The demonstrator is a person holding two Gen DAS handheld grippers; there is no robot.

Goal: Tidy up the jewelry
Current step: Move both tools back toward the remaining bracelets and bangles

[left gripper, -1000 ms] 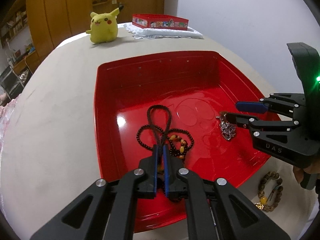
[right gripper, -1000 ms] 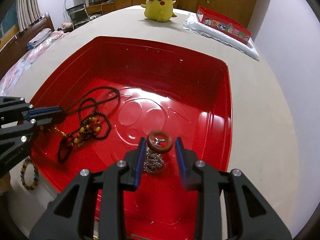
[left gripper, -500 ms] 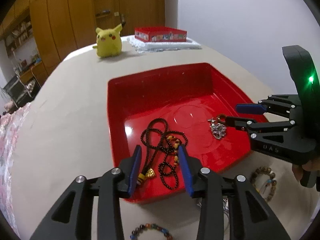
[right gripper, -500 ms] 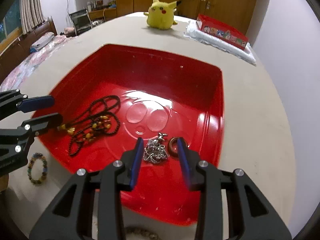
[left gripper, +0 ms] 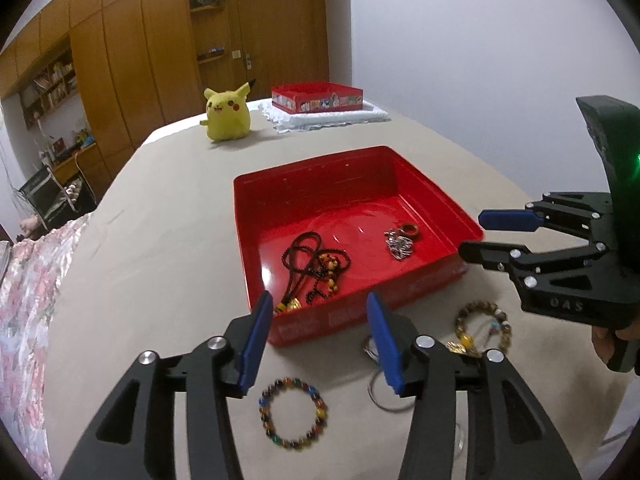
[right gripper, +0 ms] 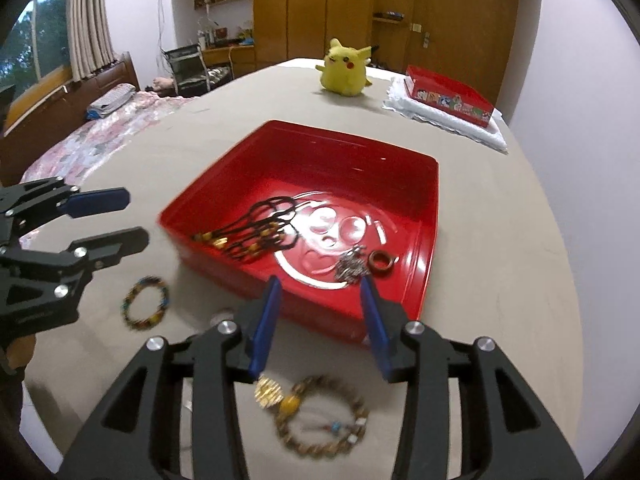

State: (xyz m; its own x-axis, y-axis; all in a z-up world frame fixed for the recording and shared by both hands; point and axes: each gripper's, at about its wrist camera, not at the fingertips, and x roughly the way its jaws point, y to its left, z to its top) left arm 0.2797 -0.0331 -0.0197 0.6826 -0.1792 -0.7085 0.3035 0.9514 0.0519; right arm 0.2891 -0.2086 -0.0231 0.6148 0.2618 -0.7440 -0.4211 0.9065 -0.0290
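Note:
A red tray [left gripper: 248, 216] [right gripper: 430, 208] on the beige table holds a black bead necklace [left gripper: 316, 260] [right gripper: 260, 232], a silver chain [left gripper: 398, 242] [right gripper: 352, 268] and a brown ring [left gripper: 410, 230] [right gripper: 382, 260]. On the table in front of the tray lie a multicoloured bead bracelet [left gripper: 294, 412] [right gripper: 146, 304], a brown bead bracelet [left gripper: 484, 326] [right gripper: 320, 420] and a thin metal ring [left gripper: 390, 394]. My left gripper [left gripper: 320, 336] [right gripper: 108, 220] is open and empty above the multicoloured bracelet. My right gripper [right gripper: 320, 320] [left gripper: 486, 236] is open and empty above the brown bracelet.
A yellow plush toy [left gripper: 226, 114] [right gripper: 346, 68] stands at the table's far end. A red box [left gripper: 318, 98] [right gripper: 448, 98] rests on a white cloth beside it. A bed with floral bedding [left gripper: 28, 280] lies left of the table.
Both grippers let go of their jewelry in the tray, opened, and pulled back toward the table's near edge. The necklace, chain and ring now lie in the tray.

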